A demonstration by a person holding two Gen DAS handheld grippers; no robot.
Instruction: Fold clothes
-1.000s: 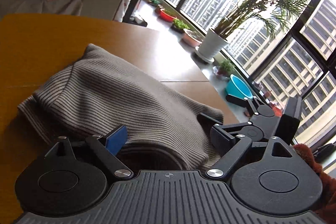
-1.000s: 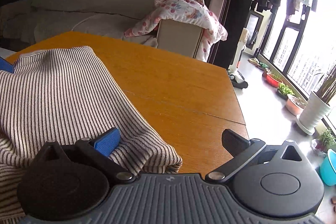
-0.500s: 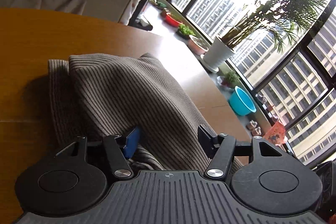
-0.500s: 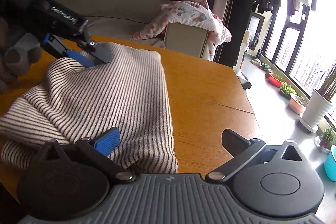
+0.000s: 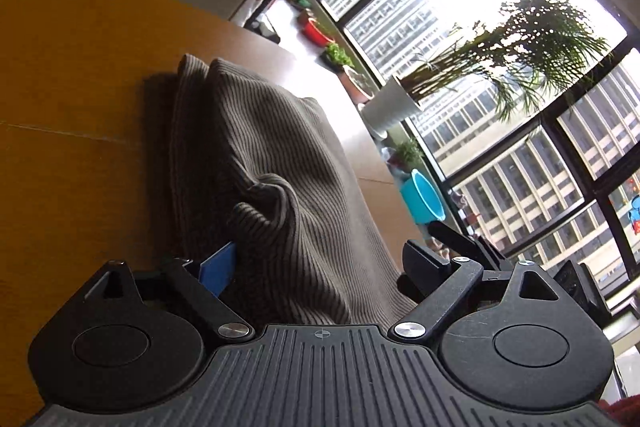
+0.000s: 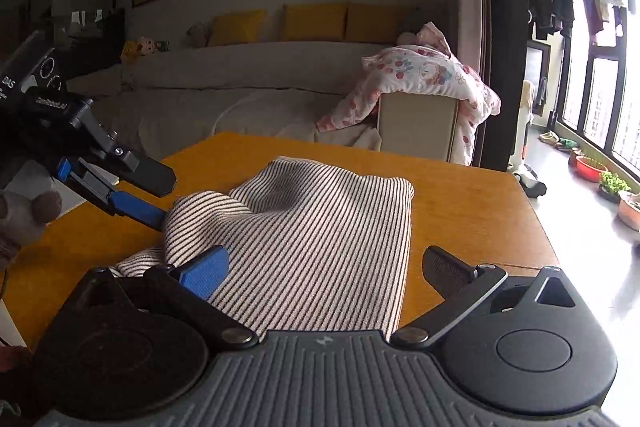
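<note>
A striped knit sweater lies folded into a narrow stack on the orange wooden table. It fills the middle of the left wrist view, with a bump in its near end. My right gripper is open at the sweater's near edge, and the cloth lies between its spread fingers. My left gripper is also open, with the knit bunched between its fingers. From the right wrist view, the left gripper is at the sweater's left corner, its blue finger touching the cloth edge.
Behind the table are a sofa with yellow cushions and a floral blanket draped over a box. Along the window stand a potted palm, a turquoise basin and plant pots. The table's right edge is close to the sweater.
The sweater has gone from a wide spread to a narrower, doubled stack. My left gripper has moved to its left corner. My right gripper has pulled back to the near edge.
</note>
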